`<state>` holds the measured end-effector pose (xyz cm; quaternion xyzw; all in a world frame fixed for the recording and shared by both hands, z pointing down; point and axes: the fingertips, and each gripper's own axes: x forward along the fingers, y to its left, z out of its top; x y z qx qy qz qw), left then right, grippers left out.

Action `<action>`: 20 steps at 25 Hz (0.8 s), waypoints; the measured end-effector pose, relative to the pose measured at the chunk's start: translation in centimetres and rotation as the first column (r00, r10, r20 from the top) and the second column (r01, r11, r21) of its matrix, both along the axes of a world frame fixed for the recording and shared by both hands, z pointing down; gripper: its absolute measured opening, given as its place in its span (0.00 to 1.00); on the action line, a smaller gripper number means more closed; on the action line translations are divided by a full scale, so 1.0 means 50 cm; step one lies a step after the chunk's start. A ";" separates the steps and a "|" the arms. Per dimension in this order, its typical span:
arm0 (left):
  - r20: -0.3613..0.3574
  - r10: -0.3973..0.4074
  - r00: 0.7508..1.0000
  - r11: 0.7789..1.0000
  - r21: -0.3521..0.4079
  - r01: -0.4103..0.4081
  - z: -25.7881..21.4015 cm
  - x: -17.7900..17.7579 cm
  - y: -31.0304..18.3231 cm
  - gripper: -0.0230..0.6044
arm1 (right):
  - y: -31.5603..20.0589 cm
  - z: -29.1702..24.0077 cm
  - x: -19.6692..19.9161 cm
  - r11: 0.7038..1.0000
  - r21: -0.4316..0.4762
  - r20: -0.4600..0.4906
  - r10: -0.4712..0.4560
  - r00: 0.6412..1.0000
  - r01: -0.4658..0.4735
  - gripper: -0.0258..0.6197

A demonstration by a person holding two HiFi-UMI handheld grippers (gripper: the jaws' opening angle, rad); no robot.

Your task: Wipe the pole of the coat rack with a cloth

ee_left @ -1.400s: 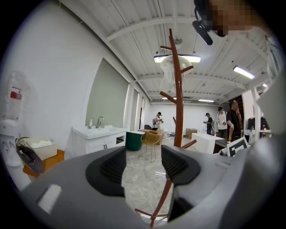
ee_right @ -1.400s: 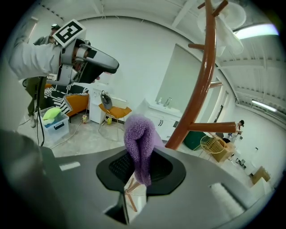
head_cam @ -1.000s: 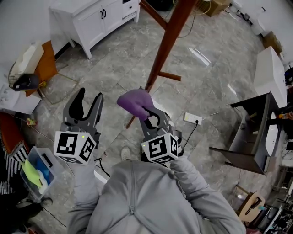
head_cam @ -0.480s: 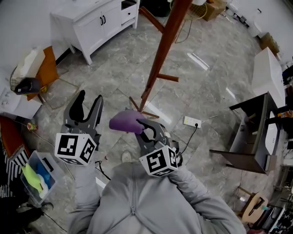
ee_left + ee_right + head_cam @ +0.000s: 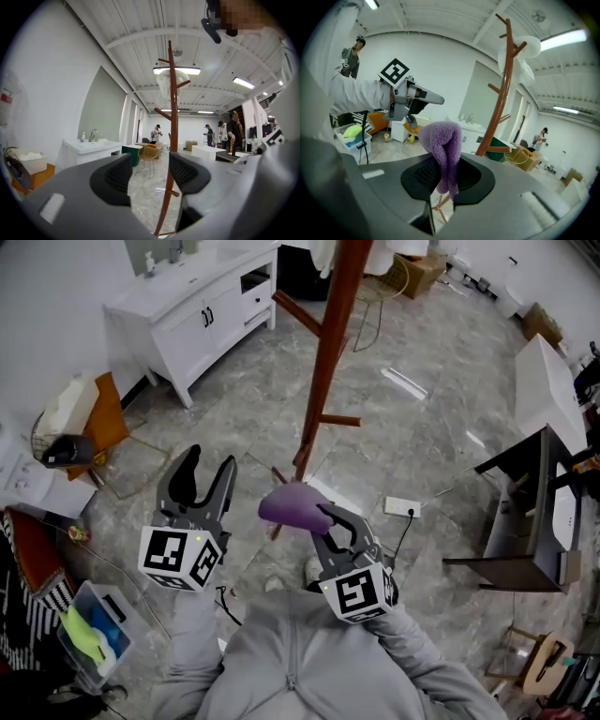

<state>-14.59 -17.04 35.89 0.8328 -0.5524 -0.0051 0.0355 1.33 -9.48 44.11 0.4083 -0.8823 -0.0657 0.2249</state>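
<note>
Just short of the coat rack pole (image 5: 323, 362), the right gripper (image 5: 326, 517) pinches a bunched purple cloth (image 5: 289, 505) while the left gripper (image 5: 210, 463) hangs wide and empty, so wiping well likely means pressing cloth, not jaws, along the wood.

The right gripper (image 5: 323, 517) is pinching a purple cloth (image 5: 291, 505) in its fingers, holding it near the foot of the brown coat rack pole (image 5: 327, 357). The left gripper (image 5: 208, 468) is hovering beside it, fingers spread with nothing between them, above the grey marble floor (image 5: 441, 409). A white cabinet (image 5: 192, 310) is standing at upper left.
</note>
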 end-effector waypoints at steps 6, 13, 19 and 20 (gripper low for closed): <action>0.005 0.066 0.998 0.998 0.021 -0.066 -0.015 0.046 -0.014 0.46 | -0.032 -0.055 0.102 0.982 0.075 0.022 0.174 0.984 -0.176 0.13; 0.006 0.118 0.993 0.993 0.030 -0.118 -0.024 0.088 -0.026 0.46 | -0.052 -0.114 0.222 0.930 0.093 0.120 0.344 0.931 -0.355 0.13; 0.013 0.140 0.990 0.989 0.034 -0.141 -0.030 0.104 -0.030 0.46 | -0.063 -0.150 0.287 0.887 0.109 0.188 0.426 0.885 -0.450 0.13; 0.015 0.139 0.990 0.990 0.035 -0.139 -0.032 0.102 -0.030 0.46 | -0.066 -0.155 0.294 0.881 0.101 0.209 0.435 0.876 -0.461 0.13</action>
